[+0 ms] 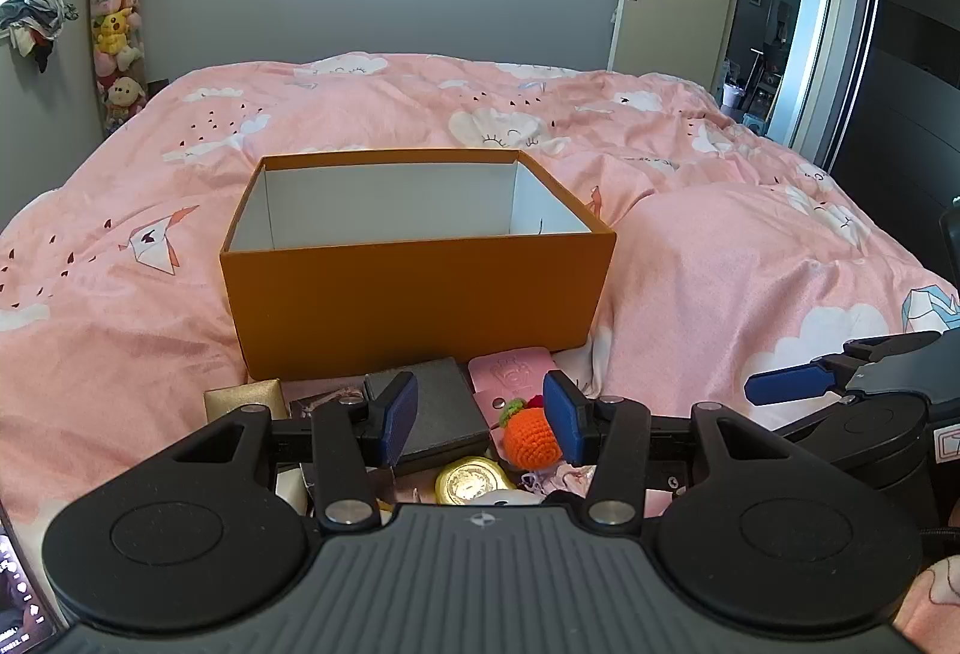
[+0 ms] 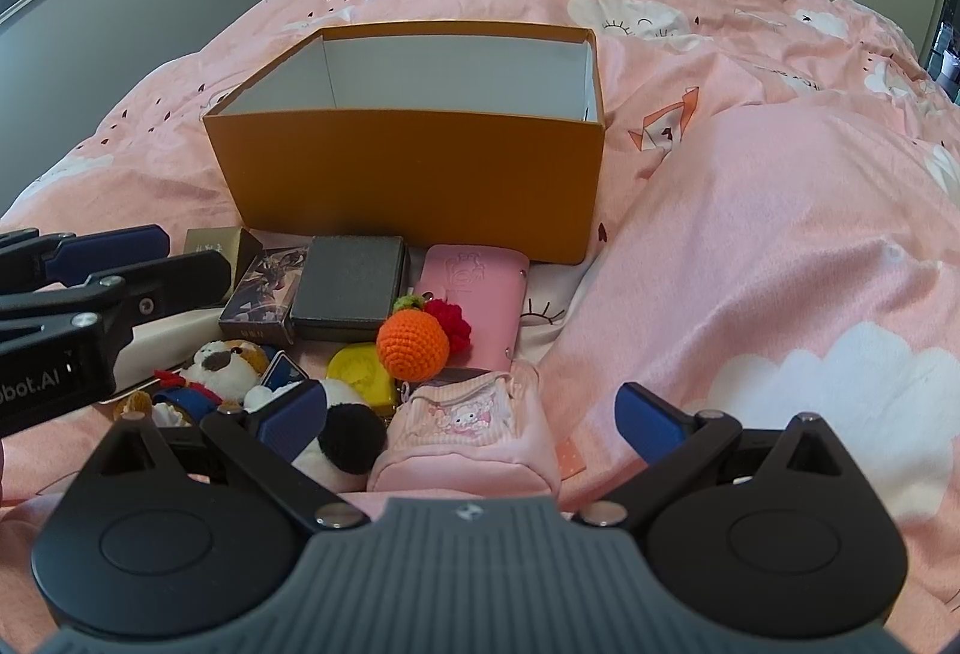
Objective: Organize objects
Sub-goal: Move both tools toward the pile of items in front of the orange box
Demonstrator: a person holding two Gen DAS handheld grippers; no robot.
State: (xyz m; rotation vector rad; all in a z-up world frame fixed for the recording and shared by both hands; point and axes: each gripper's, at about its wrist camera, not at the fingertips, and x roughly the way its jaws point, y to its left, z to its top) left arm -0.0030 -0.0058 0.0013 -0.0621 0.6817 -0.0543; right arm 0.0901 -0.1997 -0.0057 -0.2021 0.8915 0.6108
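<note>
An open orange box (image 1: 420,294) with a white, empty inside stands on the pink bed; it also shows in the right wrist view (image 2: 414,174). In front of it lies a pile: a dark grey box (image 2: 351,294), a pink wallet (image 2: 474,288), a crocheted orange (image 2: 413,345), a pink pouch (image 2: 468,432), a panda plush (image 2: 345,438). My right gripper (image 2: 474,414) is open wide, with the pouch between its fingers but not pressed. My left gripper (image 1: 480,417) hovers open over the pile's left side, holding nothing.
A gold box (image 2: 216,243), a card box (image 2: 258,300), a dog plush (image 2: 225,360) and a yellow disc (image 2: 360,372) lie at the pile's left. A raised fold of pink duvet (image 2: 780,246) sits right of the box. A column of plush toys (image 1: 117,24) hangs in the far corner.
</note>
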